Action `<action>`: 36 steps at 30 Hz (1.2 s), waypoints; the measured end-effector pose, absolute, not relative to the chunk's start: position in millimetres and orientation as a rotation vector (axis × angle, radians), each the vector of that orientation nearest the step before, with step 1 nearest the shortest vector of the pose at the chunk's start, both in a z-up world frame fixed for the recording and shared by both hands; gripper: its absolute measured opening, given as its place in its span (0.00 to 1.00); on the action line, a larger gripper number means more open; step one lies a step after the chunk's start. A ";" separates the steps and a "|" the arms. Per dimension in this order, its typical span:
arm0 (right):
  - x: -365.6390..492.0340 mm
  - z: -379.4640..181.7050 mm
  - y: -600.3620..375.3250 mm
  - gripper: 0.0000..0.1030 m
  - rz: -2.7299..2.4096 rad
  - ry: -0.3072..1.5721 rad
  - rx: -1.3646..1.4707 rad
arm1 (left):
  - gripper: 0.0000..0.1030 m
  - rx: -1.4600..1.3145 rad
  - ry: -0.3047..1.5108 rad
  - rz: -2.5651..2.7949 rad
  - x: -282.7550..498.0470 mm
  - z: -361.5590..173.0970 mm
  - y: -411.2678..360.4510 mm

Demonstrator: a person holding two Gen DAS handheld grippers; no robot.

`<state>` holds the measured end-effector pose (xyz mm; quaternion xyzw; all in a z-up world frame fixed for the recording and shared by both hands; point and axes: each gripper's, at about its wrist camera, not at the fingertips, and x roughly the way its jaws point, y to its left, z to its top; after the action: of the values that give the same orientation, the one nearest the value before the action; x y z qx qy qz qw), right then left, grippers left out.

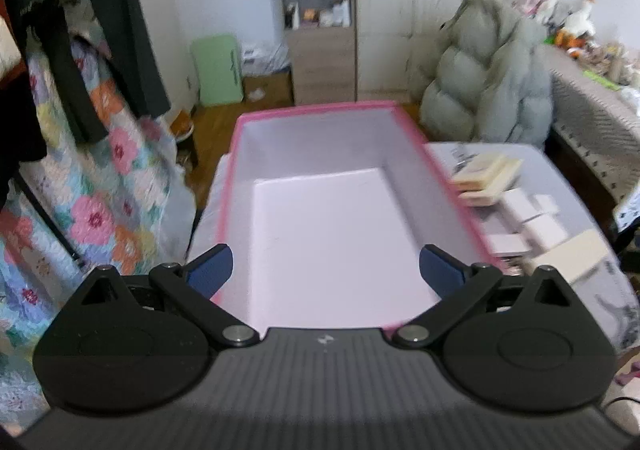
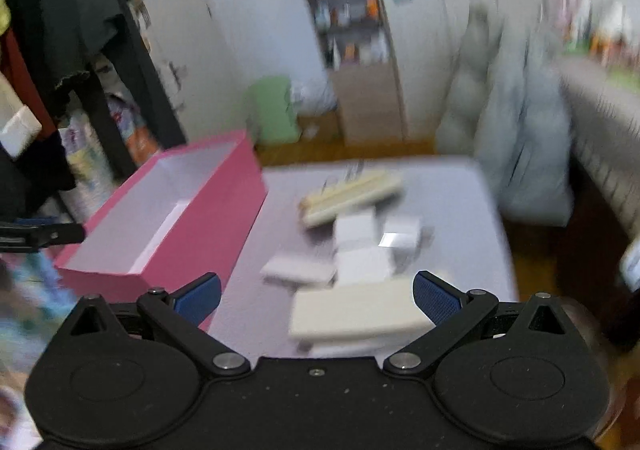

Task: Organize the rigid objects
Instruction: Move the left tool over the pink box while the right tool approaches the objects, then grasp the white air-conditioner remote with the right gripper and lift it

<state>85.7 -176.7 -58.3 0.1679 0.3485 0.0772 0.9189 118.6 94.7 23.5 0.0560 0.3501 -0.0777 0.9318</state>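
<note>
Risk is my right gripper (image 2: 316,300), jaws wide and empty, nudging the flat cream rectangular box (image 2: 352,316) at lower centre into the neighbouring white boxes (image 2: 360,250).

The pink box (image 1: 320,210) fills the centre of the left wrist view: a long open rectangle with a pink rim, white inner walls and a white floor with nothing in it. In the right wrist view the pink box (image 2: 224,210) lies at centre left, its pink outer side facing right, standing upright on the pale table (image 2: 460,210).

The small boxes (image 2: 360,254) sit in a loose cluster at the centre of that view, right of the pink box and apart from it. They are white and cream, flat, some overlapping; blur hides their details. A cream slab (image 2: 352,314) lies nearest the lower edge, a stack of cream pieces (image 2: 352,194) farthest up.
</note>
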 end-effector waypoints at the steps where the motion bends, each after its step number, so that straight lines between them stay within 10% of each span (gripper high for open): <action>1: 90.3 -66.2 -179.3 1.00 0.154 0.759 0.385 | 0.97 0.115 0.735 -0.148 126.3 20.6 100.5; 13: 120.5 -82.9 -185.8 0.99 0.095 0.843 0.516 | 0.80 0.204 0.853 -0.076 208.9 -15.2 138.9; 30: 191.3 -47.3 -149.9 0.97 0.194 0.784 0.313 | 0.10 0.145 0.970 -0.163 243.6 -44.1 151.0; 36: 216.0 -40.7 -163.3 0.90 0.178 0.783 0.301 | 0.06 0.187 0.912 -0.176 241.4 -42.0 142.6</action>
<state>216.0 -163.3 -40.7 0.1461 0.3796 0.0862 0.9095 241.4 142.6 -42.0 0.0899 0.4392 -0.0849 0.8898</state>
